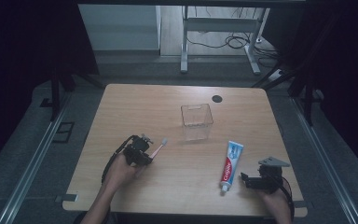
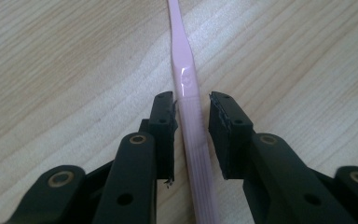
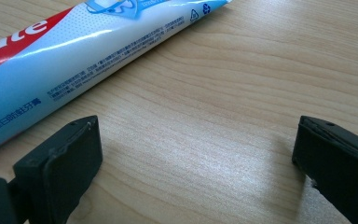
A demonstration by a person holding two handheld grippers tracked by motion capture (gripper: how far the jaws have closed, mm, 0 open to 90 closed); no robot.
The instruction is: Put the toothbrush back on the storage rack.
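Your left gripper [image 1: 145,157] sits at the left of the wooden table [image 1: 135,100], low over the surface, with the pink toothbrush [image 1: 158,149] running out from between its jaws toward the middle of the table, bristle head pointing up and to the right. In the left gripper view the pink handle [image 2: 189,116] lies flat on the wood straight down the gap: the jaws stand only a little apart, one pad close against the handle's left edge, the other with a thin strip of table showing between it and the handle. So you have the toothbrush between the pads but you are not pressing on it.

Past the brush head, nearer the far edge and about mid-table, stands a clear plastic box [image 1: 196,121], upright and well apart from both grippers. A small dark round mark [image 1: 217,98] lies behind it near the far edge.

To the right of the box and closer to you lies the toothpaste tube [image 1: 230,164], flat on the wood, cap end toward you, crimped end toward the box.

Your right gripper [image 1: 248,180] rests just beside the tube's cap end, at the right of the table. In the right gripper view its jaws are wide apart with bare wood between them, and the tube [image 3: 88,51] lies beyond the left pad, not gripped
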